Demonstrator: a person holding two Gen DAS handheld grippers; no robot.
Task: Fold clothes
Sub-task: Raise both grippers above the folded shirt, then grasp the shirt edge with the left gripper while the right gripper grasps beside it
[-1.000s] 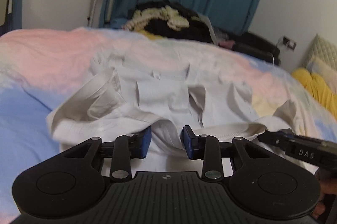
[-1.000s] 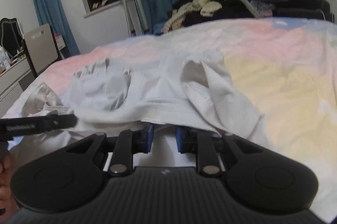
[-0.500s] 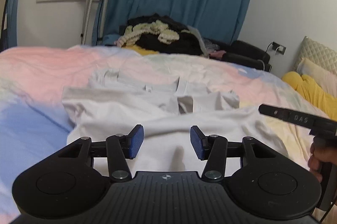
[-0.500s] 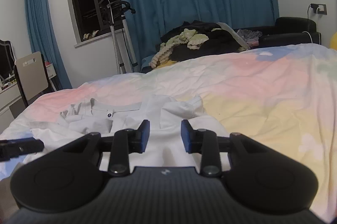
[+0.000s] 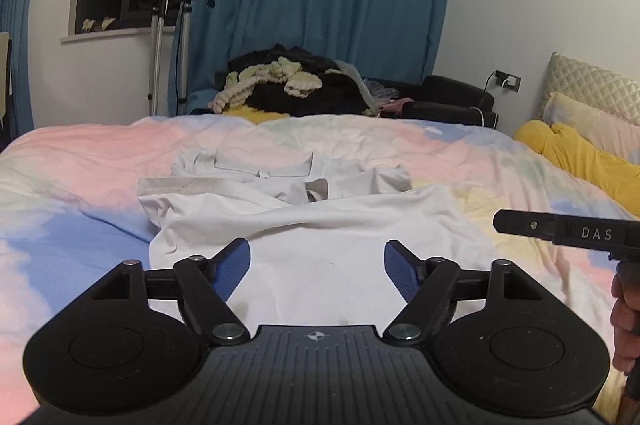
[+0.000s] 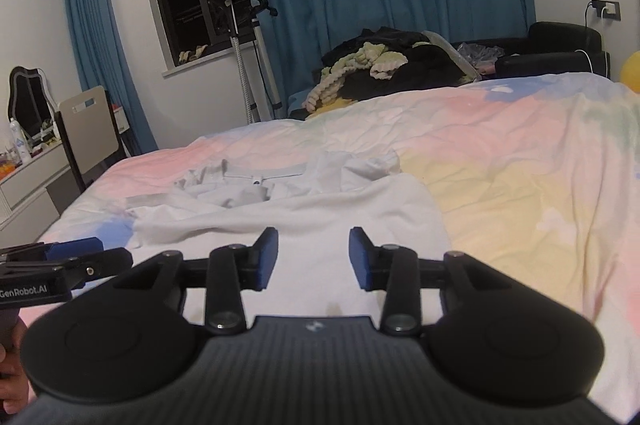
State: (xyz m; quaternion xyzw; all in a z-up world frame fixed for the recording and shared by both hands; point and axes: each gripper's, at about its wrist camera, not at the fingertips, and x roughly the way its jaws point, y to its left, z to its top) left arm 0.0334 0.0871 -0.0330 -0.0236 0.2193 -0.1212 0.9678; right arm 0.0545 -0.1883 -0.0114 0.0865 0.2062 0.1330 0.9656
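Lying ahead of both jaws: white shirt (image 5: 320, 225); left gripper (image 5: 317, 267), right gripper (image 6: 313, 257) jaws apart, empty.

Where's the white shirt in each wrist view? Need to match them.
Left wrist: white shirt lies centre frame on the bedspread, just beyond the open blue pads.
Right wrist: white shirt lies centre-left, ahead of the open pads.
Shared landmark: dark clothes pile against the teal curtain.

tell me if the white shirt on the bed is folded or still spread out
Partly folded: the white shirt has its near part doubled over toward the collar, which is rumpled, on the bed cover. Left gripper and right gripper are open, holding nothing.
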